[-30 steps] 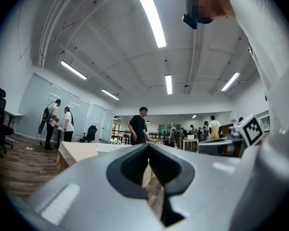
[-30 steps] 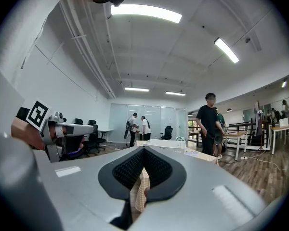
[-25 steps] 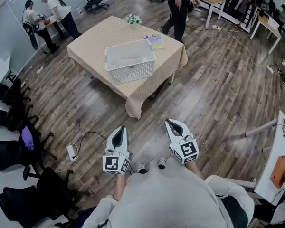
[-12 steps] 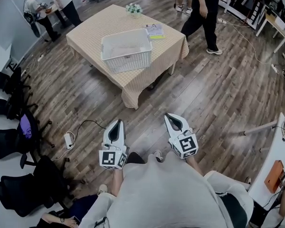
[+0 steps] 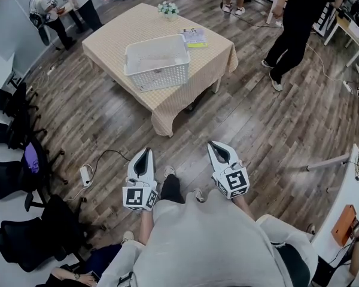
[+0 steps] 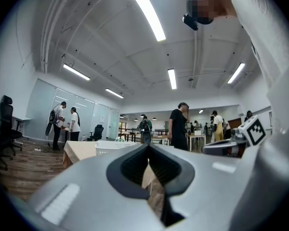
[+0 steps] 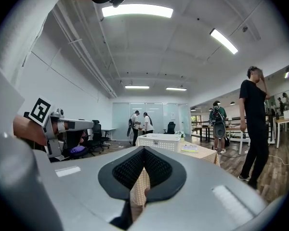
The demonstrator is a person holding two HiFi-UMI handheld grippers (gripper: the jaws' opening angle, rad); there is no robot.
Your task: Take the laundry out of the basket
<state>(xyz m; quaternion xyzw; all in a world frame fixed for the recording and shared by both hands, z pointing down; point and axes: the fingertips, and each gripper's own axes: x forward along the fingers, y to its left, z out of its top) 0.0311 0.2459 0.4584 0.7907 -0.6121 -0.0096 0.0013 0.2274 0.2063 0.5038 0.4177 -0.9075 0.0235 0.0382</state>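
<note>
1. Two tools are held level and side by side: the left hand-held gripper and the right hand-held gripper. They are a little apart, and both point forward over the wooden floor.
2. Each has its jaws together with the tips meeting and nothing between them. Only the distant room shows through the recess behind the tips. That fits a carrying posture, since nothing is within reach to grasp.
3. The basket, white and latticed, stands well ahead of both hand-held grippers across a stretch of bare floor. It sits on a low tabletop draped in checked cloth, which puts its open top where it can be entered from above.
4. The laundry lies as a pale heap inside the basket, below the rim. From here I cannot tell what pieces it is made of.
5. Beyond the basket, the tabletop carries only a booklet and a small pot of flowers. So nothing appears to have been taken out yet.
6. I judge this to be the approach. The next move would be to close the gap to the tabletop, then part one pair of jaws over the basket's rim.
7. A passer-by is walking ahead and to the right of the right hand-held gripper, near the tabletop's far corner. This person could get in the way on that side.
</note>
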